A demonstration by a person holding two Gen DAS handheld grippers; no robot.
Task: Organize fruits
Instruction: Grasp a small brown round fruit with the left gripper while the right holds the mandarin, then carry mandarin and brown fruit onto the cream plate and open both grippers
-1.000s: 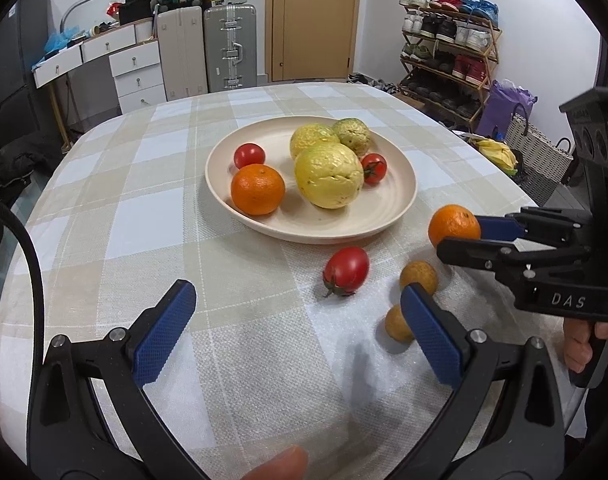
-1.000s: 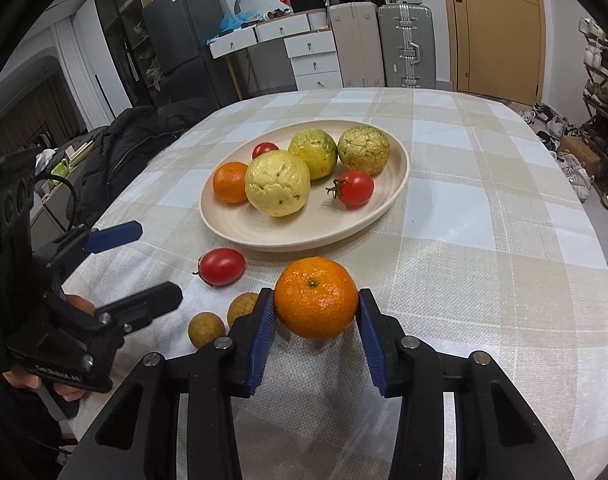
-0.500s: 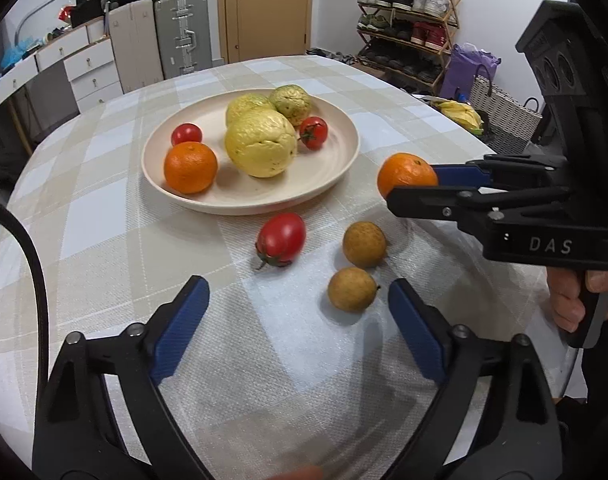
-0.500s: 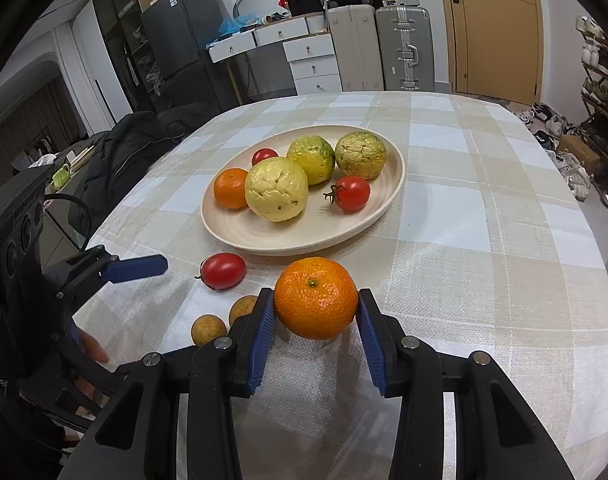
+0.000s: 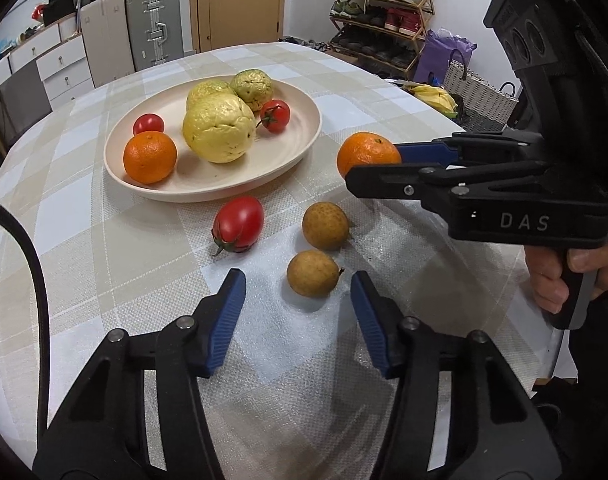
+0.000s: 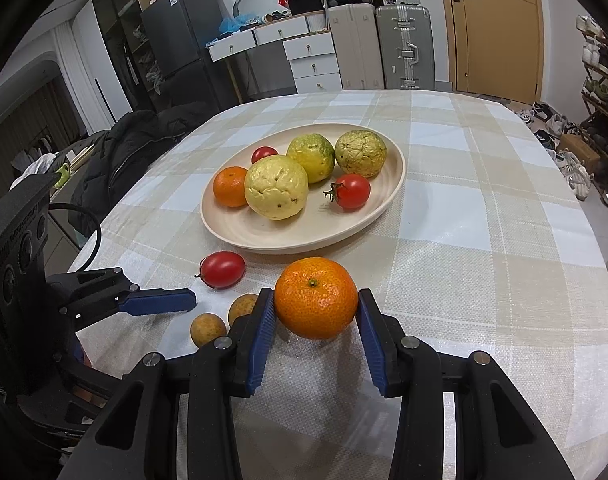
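left gripper (image 5: 297, 312) advanced | longan (image 5: 312, 273) just ahead of its tips

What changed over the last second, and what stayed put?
The left tool moved forward and down toward the two brown fruits, jaws open, now framing the nearer one without touching it. The right tool kept its grip on the orange, held short of the plate; nothing was picked up or released. The loose tomato and the plate's fruits stayed put.

Low facing wrist views, shared plate (image 5: 308, 140).
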